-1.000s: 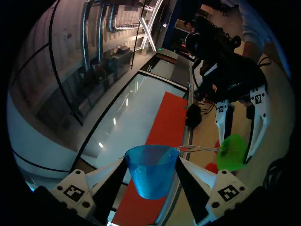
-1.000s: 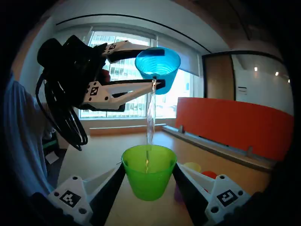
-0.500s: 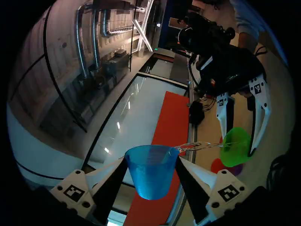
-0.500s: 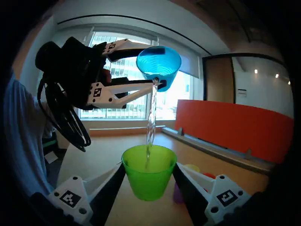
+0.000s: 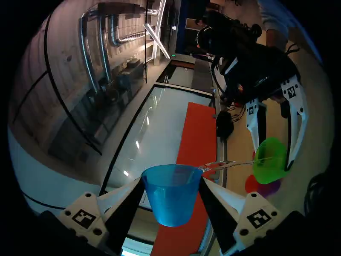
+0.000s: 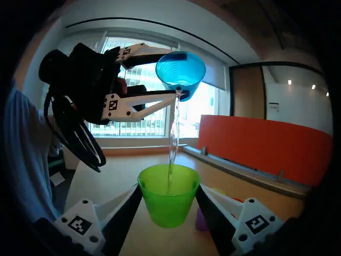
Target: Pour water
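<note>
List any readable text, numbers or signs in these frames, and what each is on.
No text here can be read.
The square markers on the gripper bodies: black-and-white patterns, no letters.
The wall notice on the white wall: too small to read.
The blue cup and green cup: no print visible.

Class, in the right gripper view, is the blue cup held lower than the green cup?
No, the blue cup is tipped above the green cup, with water streaming down into it.
</note>
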A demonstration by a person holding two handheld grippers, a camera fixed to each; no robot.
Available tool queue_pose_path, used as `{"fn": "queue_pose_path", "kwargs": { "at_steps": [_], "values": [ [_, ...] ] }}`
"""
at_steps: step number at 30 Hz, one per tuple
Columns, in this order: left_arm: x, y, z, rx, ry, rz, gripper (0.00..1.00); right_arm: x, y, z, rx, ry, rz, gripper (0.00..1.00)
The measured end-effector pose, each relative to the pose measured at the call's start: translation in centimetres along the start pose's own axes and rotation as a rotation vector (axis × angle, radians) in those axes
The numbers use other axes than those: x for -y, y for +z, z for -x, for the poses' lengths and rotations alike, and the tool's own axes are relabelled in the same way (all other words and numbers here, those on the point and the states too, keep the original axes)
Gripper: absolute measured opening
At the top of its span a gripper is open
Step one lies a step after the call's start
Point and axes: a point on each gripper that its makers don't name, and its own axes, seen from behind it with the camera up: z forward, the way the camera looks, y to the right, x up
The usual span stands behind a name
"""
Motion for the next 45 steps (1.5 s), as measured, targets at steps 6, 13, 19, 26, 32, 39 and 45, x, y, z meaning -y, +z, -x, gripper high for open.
{"fn": "queue_pose_path", "kwargs": {
  "at_steps": [6,13,19,26,32,39,45],
  "values": [
    [0.3,0.2,-0.2,-0.004,0.033,-0.004,0.87,0.1,0.1,0.0,-0.002,0.001,0.001,0.88],
    [0.6,0.4,-0.5,-0.011,0.074,-0.007,0.87,0.0,0.1,-0.3,-0.01,0.003,0.003,0.88],
    [0.7,0.7,-0.6,-0.013,0.11,-0.011,0.87,0.0,0.1,-0.4,-0.01,0.001,0.004,0.88],
    [0.8,0.8,-0.7,-0.016,0.153,-0.014,0.87,0.0,0.1,-0.4,-0.013,0.003,0.006,0.88],
    [0.9,0.7,-1.0,-0.018,0.188,-0.016,0.87,-0.1,0.1,-0.5,-0.015,0.003,0.008,0.88],
    [1.1,0.4,-1.4,-0.024,0.229,-0.021,0.87,-0.2,0.2,-0.6,-0.018,0.004,0.01,0.88],
    [1.0,0.4,-1.7,-0.032,0.271,-0.022,0.87,-0.3,0.2,-0.7,-0.021,0.005,0.01,0.88]
  ]
}}
